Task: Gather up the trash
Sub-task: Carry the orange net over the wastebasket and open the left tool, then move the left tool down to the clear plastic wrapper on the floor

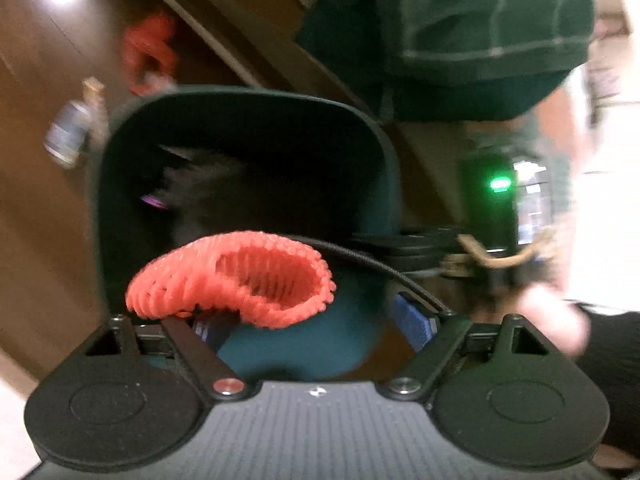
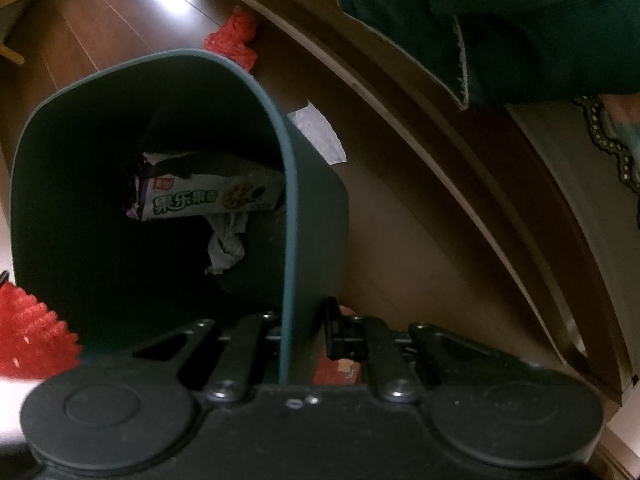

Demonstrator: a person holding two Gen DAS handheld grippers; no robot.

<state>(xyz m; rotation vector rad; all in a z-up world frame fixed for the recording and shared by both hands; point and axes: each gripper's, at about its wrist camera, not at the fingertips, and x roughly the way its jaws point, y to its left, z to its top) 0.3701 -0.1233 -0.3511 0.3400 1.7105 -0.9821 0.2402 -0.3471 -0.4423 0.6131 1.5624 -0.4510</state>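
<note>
A dark teal trash bin (image 1: 384, 160) fills the left wrist view, its mouth toward me. A red foam net sleeve (image 1: 236, 280) hangs over the bin's mouth, just off my left gripper (image 1: 312, 328), whose blue-padded fingers (image 1: 412, 320) stand wide apart. My right gripper (image 2: 298, 336) is shut on the bin's rim (image 2: 288, 240). Inside the bin lie a white and green snack wrapper (image 2: 208, 196) and crumpled white paper (image 2: 226, 248). The red sleeve also shows at the left edge of the right wrist view (image 2: 32, 332).
On the brown wood floor lie a red plastic bag (image 2: 234, 38), a white paper scrap (image 2: 320, 132) and a small bottle (image 1: 76, 128). A wooden bed frame (image 2: 440, 128) with green bedding (image 2: 520, 28) runs along the right.
</note>
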